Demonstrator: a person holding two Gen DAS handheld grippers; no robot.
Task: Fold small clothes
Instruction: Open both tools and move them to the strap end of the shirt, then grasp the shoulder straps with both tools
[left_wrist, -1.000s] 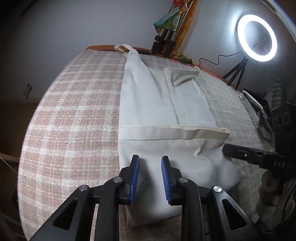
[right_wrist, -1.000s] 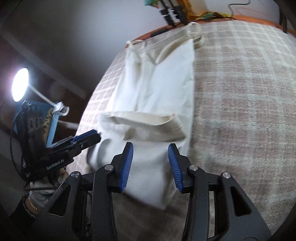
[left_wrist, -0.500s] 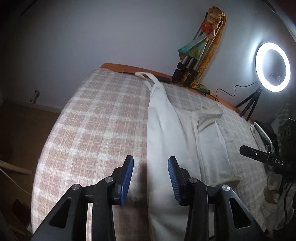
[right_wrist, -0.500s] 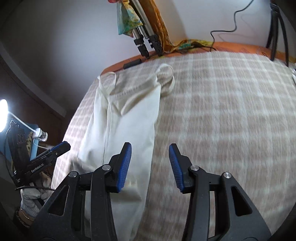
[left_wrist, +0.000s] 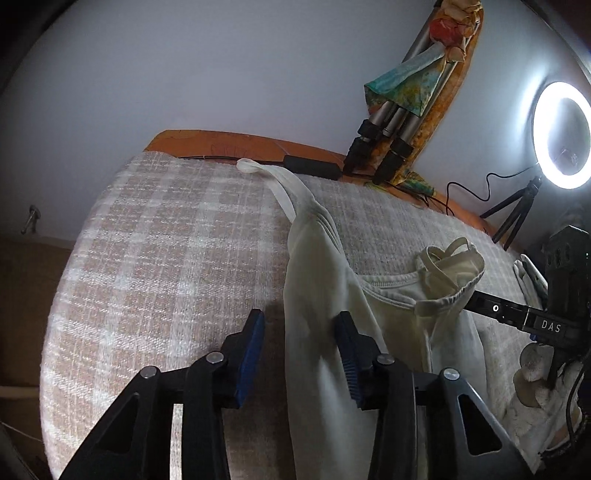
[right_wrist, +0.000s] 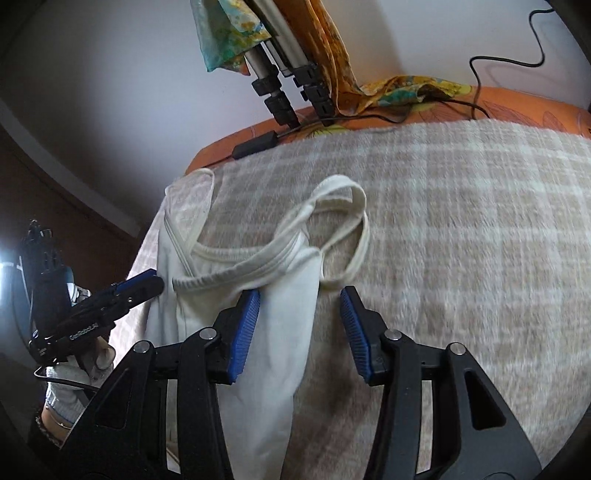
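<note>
my left gripper (left_wrist: 299, 354) hangs over the left edge of a cream tank top (left_wrist: 321, 302) that lies lengthwise on the checked blanket (left_wrist: 166, 258); its blue pads are apart and its jaws are closing, with the garment's long left fold and some bare blanket in the gap, and neither pad is pressing on the cloth. my right gripper (right_wrist: 299, 325) hovers over the garment's right edge, jaws apart and not gripping, the cloth's edge and bare blanket lying between the pads. the top looks folded narrow along its length, neckline toward the far end: one strap (left_wrist: 258, 170) stretches to the far edge of the blanket by the orange headboard (left_wrist: 221, 142), the other straps (right_wrist: 340, 218) loop loosely at the right side. each gripper shows in the other's view, beside the garment. against the far wall leans a tripod (left_wrist: 388, 147) draped with a colourful cloth, and a lit ring light (left_wrist: 561, 136) stands far right.
</note>
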